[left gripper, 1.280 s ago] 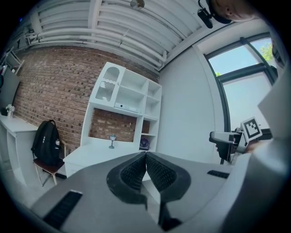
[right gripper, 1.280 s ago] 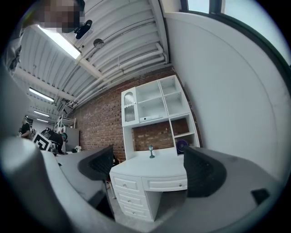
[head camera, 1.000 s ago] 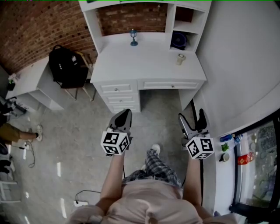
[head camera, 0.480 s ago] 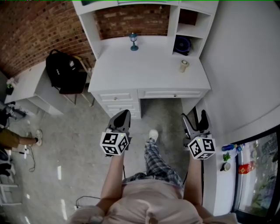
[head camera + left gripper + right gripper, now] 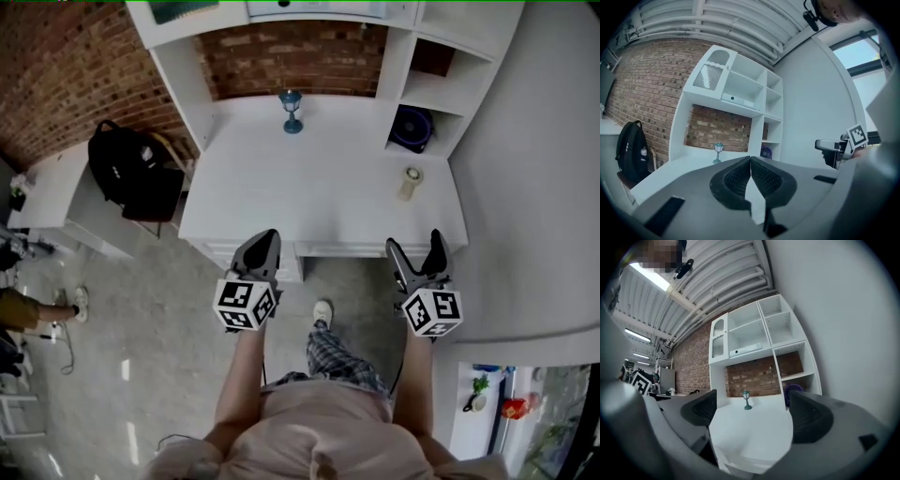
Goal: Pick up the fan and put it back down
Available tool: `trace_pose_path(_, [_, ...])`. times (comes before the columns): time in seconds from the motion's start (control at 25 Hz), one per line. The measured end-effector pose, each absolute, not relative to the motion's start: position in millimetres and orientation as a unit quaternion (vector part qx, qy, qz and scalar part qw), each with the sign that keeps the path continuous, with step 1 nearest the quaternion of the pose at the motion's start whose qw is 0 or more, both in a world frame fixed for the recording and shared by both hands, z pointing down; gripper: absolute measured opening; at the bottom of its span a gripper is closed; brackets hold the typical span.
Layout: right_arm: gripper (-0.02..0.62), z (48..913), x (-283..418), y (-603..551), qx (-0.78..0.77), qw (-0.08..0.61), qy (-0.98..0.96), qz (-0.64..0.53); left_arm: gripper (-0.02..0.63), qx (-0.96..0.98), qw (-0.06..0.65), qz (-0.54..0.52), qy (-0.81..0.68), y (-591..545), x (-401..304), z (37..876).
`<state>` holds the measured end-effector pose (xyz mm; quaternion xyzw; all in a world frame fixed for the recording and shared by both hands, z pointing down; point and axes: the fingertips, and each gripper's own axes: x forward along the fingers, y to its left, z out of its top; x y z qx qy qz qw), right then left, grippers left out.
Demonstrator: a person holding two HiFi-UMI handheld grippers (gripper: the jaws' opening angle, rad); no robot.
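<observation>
The fan (image 5: pixel 412 128) is a dark blue round one, standing in the lower right cubby of the white desk (image 5: pixel 319 202). It also shows small in the left gripper view as the fan (image 5: pixel 765 152), and as the fan (image 5: pixel 793 389) past the right jaw. My left gripper (image 5: pixel 262 247) hovers at the desk's front edge, shut with nothing in it; its jaws meet at the left gripper (image 5: pixel 750 160). My right gripper (image 5: pixel 414 246) is open and empty at the front right edge, well short of the fan; the right gripper (image 5: pixel 752 411) frames the desk top.
A small teal lamp figurine (image 5: pixel 292 111) stands at the back of the desk. A pale cup (image 5: pixel 409 183) sits near the right side. A black backpack (image 5: pixel 131 169) rests on a chair to the left, beside a white side table (image 5: pixel 47 192). A white wall (image 5: pixel 544 187) borders the right.
The person has stepped toward the desk. Both grippers, over the floor before, now hover at its front edge. Their jaws are unchanged.
</observation>
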<state>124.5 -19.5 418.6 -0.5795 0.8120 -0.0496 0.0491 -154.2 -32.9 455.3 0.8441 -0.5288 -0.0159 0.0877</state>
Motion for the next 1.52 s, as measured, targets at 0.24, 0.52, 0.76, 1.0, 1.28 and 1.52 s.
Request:
trace_pose_path(0.24, [0.476, 420.1, 126.1, -147.2, -0.566, 0.027, 0.822, -0.059, 0.028, 0.838, 0.104, -0.019, -0.536, -154.0, -142.7, 455.2])
trace_pose_path(0.52, [0.476, 418.5, 125.4, -234.2, -0.557, 0.020, 0.828, -0.064, 0.028, 0.837, 0.108, -0.010, -0.537, -234.5, -134.1, 451.7])
trace_pose_path(0.76, [0.474, 419.5, 135.2, -272.4, -0.576, 0.022, 0.814, -0.075, 0.028, 0.842, 0.119, 0.004, -0.525, -275.8, -132.0, 456.6])
trace_pose_path(1.0, [0.474, 426.2, 148.4, -292.3, -0.603, 0.017, 0.794, -0.078, 0.028, 0.862, 0.123, 0.012, -0.491, -311.1, -106.8, 460.9])
trace_pose_path(1.28, [0.474, 461.9, 179.3, -302.5, -0.645, -0.011, 0.757, -0.105, 0.028, 0.889, 0.135, 0.034, -0.437, -341.0, -64.3, 479.1])
trace_pose_path(1.52, [0.474, 514.2, 207.8, -317.7, -0.671, -0.039, 0.725, -0.149, 0.028, 0.902, 0.154, 0.062, -0.398, -364.0, -22.7, 514.9])
